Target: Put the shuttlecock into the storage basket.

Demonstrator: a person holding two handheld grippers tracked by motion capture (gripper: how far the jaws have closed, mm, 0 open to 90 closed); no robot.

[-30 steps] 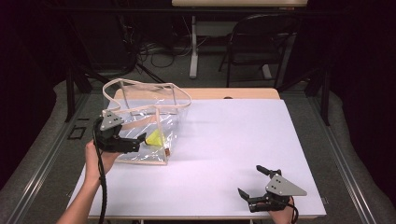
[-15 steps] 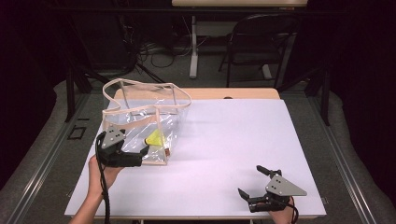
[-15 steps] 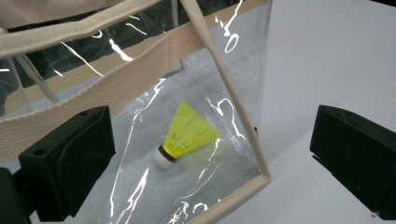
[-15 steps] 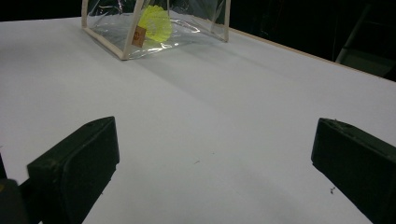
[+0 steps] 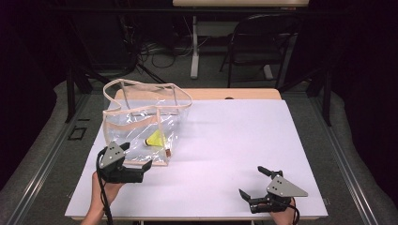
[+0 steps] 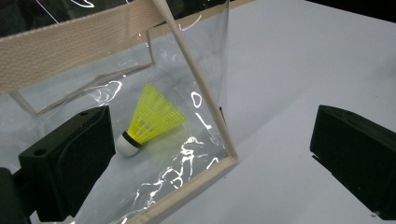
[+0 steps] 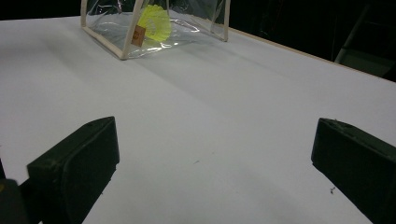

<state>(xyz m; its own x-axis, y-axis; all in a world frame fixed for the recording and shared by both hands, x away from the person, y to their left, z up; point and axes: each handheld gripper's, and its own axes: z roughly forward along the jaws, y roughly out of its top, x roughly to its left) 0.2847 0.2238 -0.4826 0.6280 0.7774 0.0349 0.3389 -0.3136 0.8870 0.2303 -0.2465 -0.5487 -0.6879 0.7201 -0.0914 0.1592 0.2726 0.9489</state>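
We see the white table (image 5: pixel 244 140) brightly and evenly lit from above, the room beyond it nearly black. Ahead of the left gripper (image 6: pixel 210 154), white glare streaks the clear bag (image 6: pixel 187 93). The near jaws look soft; shadows fall faint.

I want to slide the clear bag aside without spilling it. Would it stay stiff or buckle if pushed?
The clear plastic bag would probably buckle: its walls look thin and wrinkled, with only tan edging for shape. It seems light, so it may skid across the white table. The yellow shuttlecock inside would likely roll.
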